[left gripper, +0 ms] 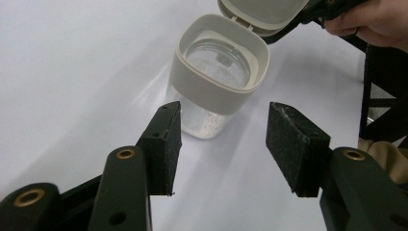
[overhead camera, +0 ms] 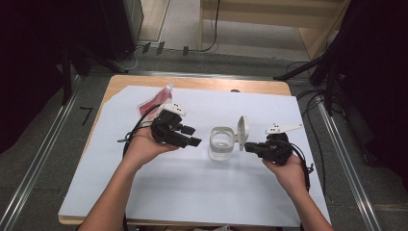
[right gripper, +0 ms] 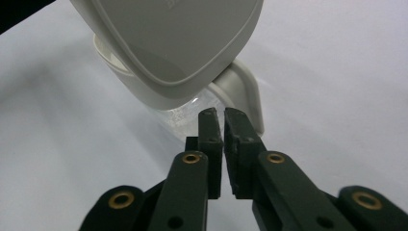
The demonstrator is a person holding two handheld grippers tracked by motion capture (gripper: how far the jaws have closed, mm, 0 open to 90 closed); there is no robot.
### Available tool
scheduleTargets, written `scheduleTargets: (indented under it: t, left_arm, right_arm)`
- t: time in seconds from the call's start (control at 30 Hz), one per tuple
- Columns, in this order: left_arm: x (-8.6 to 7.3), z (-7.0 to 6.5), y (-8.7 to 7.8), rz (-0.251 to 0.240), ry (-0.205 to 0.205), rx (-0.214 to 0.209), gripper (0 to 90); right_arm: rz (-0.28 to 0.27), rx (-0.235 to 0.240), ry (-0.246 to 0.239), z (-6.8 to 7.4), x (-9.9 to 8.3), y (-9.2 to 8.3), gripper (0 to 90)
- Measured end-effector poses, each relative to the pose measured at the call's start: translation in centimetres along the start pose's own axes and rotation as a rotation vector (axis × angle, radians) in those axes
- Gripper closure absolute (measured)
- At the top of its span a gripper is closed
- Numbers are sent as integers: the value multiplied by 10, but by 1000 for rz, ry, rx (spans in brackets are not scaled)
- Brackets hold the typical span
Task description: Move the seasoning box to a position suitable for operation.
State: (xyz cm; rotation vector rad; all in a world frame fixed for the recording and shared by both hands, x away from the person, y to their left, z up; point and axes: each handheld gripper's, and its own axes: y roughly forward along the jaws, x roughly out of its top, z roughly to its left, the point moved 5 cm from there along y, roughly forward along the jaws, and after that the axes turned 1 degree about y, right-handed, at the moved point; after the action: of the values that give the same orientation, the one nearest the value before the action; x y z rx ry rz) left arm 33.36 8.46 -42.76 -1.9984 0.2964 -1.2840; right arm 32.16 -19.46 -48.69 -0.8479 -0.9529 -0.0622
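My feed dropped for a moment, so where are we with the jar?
Done: the clear square jar's beige hinged lid stands flipped open. In hand: the right claw sits nearly closed at that lid, jaws just easing apart; the left claw hangs open beside the jar, apart from it. Left: gripping the jar.

Bright, even light; dark surrounds

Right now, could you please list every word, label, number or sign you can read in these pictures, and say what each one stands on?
"7": a dark mark on the floor, left of the table.
Embossed lettering at the top edge of the container's open lid, in the right gripper view: cut off and too faint to read.
Red pouch at the table's far left: no print legible.
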Motion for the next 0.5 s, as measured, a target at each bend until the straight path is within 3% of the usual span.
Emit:
scheduleTargets:
  t: [0.1,0.17,0.5]
  left_arm:
    - [-6,4,-3,-12,-21,-17,517]
    - [-7,5,-4,-24,-14,-18,562]
    - [-15,8,-12,5,-22,4,548]
  right_arm:
    - [-23,-15,-1,-2,1,-7,765]
    - [-27,-7,10,-3,-1,-11,737]
    - [-42,-13,0,-8,-5,-13,655]
